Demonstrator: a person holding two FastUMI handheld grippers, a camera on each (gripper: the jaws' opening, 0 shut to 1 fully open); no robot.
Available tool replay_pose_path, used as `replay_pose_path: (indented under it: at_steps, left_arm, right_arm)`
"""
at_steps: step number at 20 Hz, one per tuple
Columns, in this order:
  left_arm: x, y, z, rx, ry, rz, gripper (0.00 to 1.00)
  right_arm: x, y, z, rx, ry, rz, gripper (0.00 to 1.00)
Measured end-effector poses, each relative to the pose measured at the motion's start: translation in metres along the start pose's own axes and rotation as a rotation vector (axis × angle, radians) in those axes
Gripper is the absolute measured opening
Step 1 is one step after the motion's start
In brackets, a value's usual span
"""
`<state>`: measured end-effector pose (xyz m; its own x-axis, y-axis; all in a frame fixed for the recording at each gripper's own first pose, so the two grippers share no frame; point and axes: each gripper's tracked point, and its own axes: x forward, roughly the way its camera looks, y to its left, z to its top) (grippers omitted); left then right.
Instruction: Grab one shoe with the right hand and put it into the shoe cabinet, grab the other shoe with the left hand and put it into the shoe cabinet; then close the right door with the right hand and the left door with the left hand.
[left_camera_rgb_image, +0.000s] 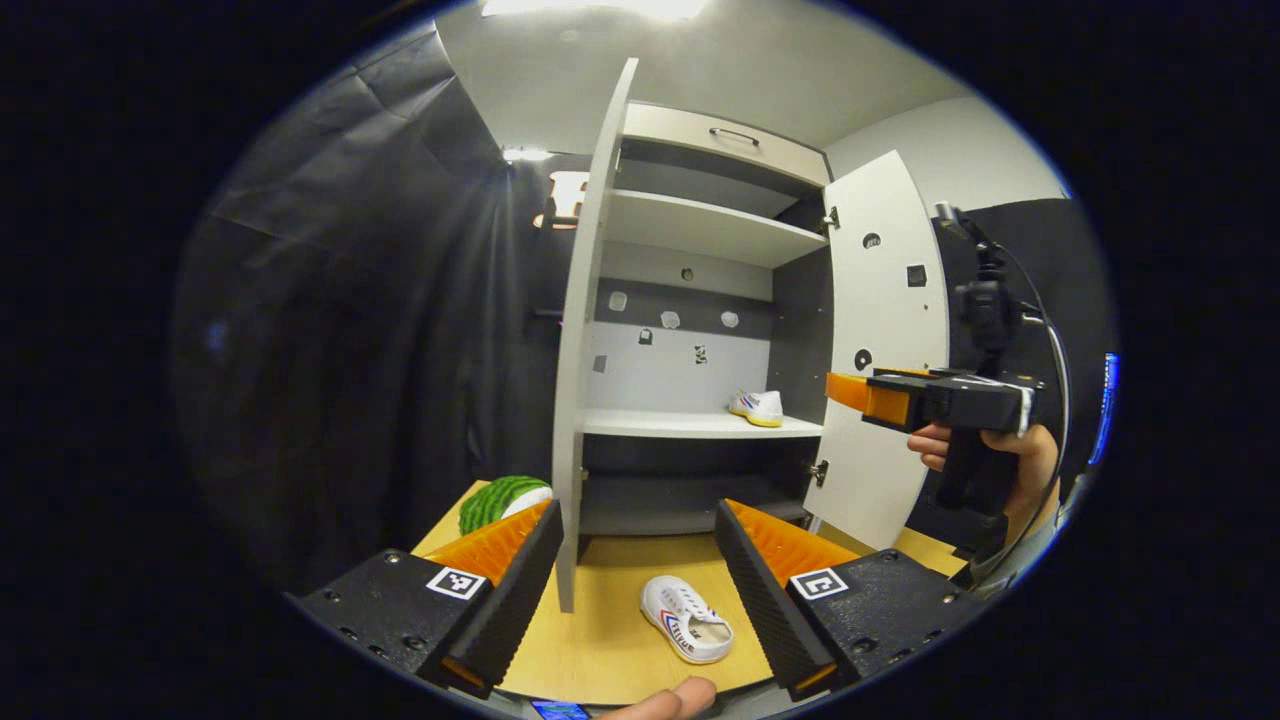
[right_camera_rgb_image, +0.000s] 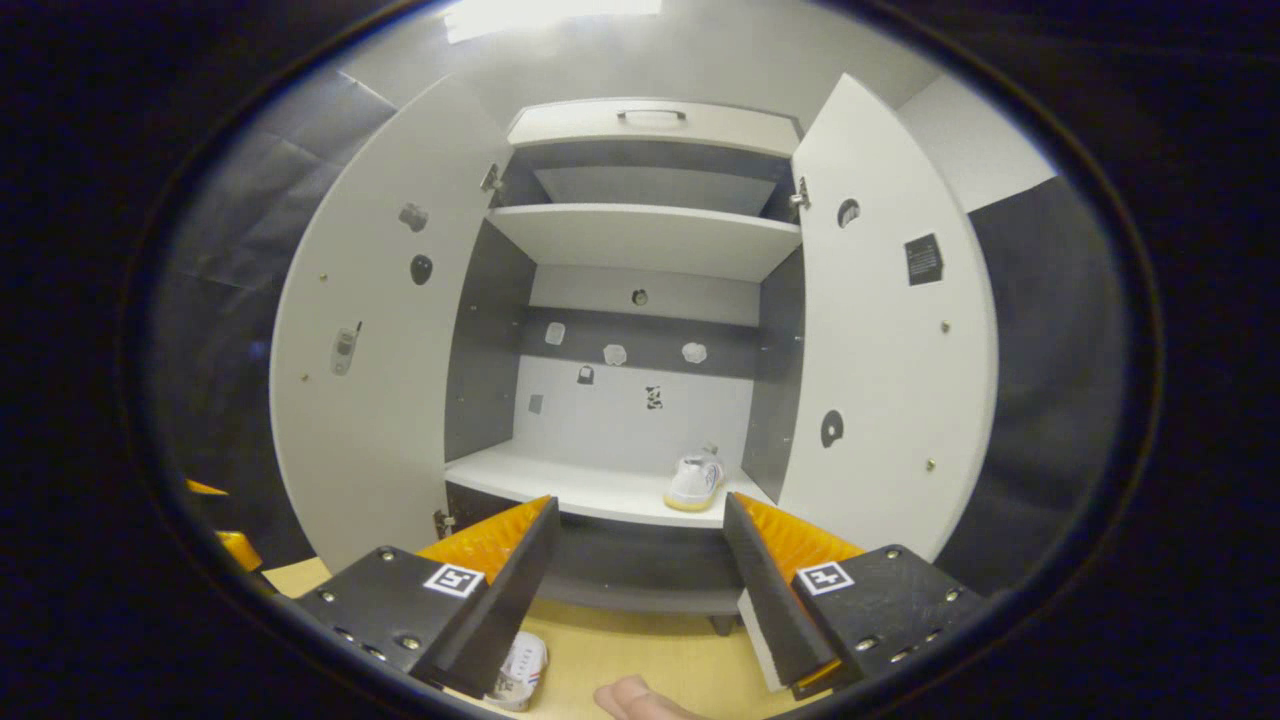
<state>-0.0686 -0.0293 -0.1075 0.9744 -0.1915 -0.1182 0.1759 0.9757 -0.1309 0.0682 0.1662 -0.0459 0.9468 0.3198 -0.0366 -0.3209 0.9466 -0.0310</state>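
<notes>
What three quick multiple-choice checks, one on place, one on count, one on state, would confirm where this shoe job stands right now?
1. Where is the shoe still to be stowed?
A. on the top shelf
B. on the wooden floor in front of the cabinet
C. inside the drawer

2. How many shoes sit on the cabinet's lower shelf?
A. none
B. one
C. two

3. How do the cabinet doors stand?
A. both open
B. both closed
C. only the right one closed

Answers:
1 B, the loose shoe lies ahead of the left gripper.
2 B, a single stowed shoe rests there.
3 A, the left door and right door are both swung out.
</notes>
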Motion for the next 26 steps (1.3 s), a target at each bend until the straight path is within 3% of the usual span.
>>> replay_pose_path:
  at_steps: [4,8,13,17,20,26]
  left_arm:
    - [0.010,-0.027,-0.041,-0.019,0.058,-0.043,0.96]
    - [0.028,-0.049,-0.128,0.006,0.205,-0.078,0.97]
    - [0.061,-0.034,-0.215,-0.015,0.382,-0.017,0.98]
    - [0.088,-0.019,-0.259,-0.041,0.459,0.013,0.98]
    - [0.097,-0.015,-0.290,-0.065,0.543,0.006,0.95]
    - [0.126,-0.010,-0.308,-0.037,0.601,0.006,0.91]
  right_arm:
    - [-0.050,-0.015,-0.021,0.020,0.010,-0.030,0.98]
    - [-0.083,-0.026,-0.046,0.059,0.027,-0.053,0.98]
    - [-0.106,-0.032,-0.071,0.147,0.025,-0.051,0.98]
    - [-0.112,-0.050,-0.088,0.172,0.035,-0.096,0.98]
    - [-0.109,-0.052,-0.098,0.202,0.041,-0.084,0.98]
    - [-0.102,-0.057,-0.119,0.212,0.053,-0.071,0.98]
